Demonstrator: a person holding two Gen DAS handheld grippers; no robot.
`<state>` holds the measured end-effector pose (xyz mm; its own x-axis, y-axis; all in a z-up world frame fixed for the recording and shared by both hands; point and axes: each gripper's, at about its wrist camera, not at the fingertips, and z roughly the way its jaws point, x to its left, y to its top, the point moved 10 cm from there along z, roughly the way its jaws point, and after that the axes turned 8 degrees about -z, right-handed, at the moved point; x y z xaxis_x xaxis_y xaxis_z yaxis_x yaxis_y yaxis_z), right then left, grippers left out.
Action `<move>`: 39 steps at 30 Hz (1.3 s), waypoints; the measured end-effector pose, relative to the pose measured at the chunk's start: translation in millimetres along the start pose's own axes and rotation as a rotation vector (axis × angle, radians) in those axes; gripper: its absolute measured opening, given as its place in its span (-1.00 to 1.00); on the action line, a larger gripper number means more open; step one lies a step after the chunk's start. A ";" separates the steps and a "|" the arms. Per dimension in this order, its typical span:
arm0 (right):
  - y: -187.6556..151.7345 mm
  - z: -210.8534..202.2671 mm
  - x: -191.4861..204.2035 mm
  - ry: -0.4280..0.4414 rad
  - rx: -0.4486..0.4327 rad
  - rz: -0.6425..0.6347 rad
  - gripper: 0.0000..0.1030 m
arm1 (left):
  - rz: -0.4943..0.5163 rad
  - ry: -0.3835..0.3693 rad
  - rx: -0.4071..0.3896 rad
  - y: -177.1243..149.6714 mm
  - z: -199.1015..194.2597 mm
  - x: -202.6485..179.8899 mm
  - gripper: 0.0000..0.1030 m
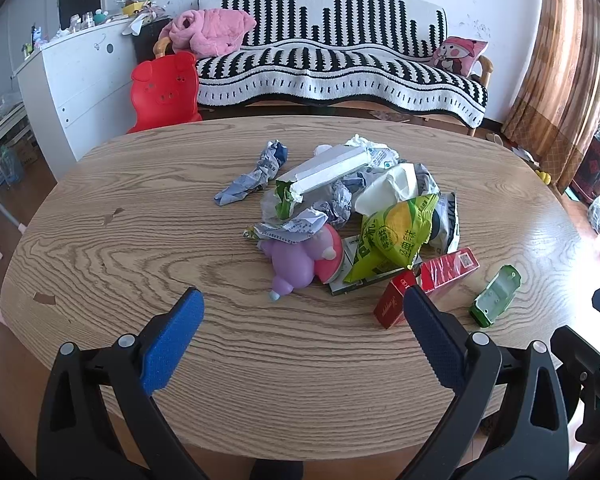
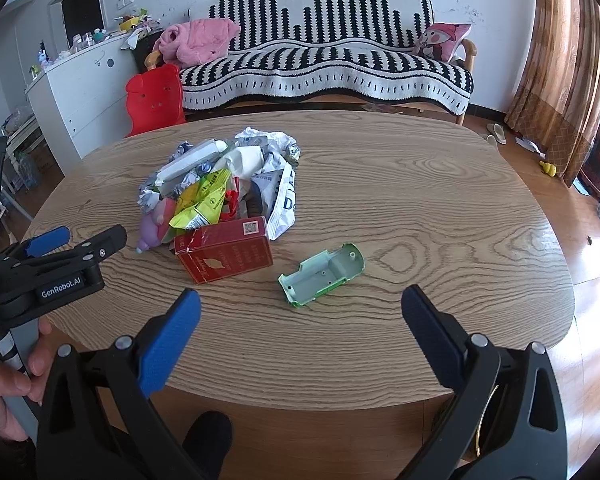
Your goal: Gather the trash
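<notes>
A pile of trash [image 1: 340, 196] lies mid-table: crumpled paper, a silver-lined carton, a yellow-green snack bag [image 1: 396, 236] and a purple toy [image 1: 296, 260]. A red box [image 1: 448, 270] and a green plastic car shell [image 1: 496, 296] lie at its near right. My left gripper [image 1: 304, 312] is open and empty, in front of the pile. My right gripper [image 2: 300, 312] is open and empty, just in front of the green shell [image 2: 322, 274] and the red box [image 2: 226, 256]. The pile also shows in the right wrist view [image 2: 224, 176].
The oval wooden table [image 1: 140, 248] ends close in front of both grippers. Behind it stand a striped sofa [image 1: 340, 68], a red child's chair [image 1: 166, 90] and a white cabinet [image 1: 84, 80]. The left gripper's body [image 2: 48, 276] shows at the left of the right wrist view.
</notes>
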<state>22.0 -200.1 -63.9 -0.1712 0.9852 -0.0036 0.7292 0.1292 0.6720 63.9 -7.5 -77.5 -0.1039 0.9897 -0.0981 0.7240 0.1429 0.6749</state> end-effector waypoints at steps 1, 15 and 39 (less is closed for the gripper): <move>0.0 0.0 0.0 0.000 -0.001 0.000 0.89 | 0.000 0.000 0.000 -0.1 0.0 -0.1 0.88; 1.1 13.2 -9.8 0.042 0.010 0.031 0.89 | 0.101 -0.081 0.008 35.5 27.0 13.1 0.88; 2.1 70.1 -31.2 0.158 0.111 0.214 0.83 | 0.348 -0.162 0.139 104.2 158.2 -64.1 -0.46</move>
<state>75.3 -222.7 -114.3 -0.1003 0.9627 0.2512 0.8265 -0.0600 0.5597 253.9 -56.2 -116.7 0.2643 0.9644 -0.0032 0.7836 -0.2128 0.5837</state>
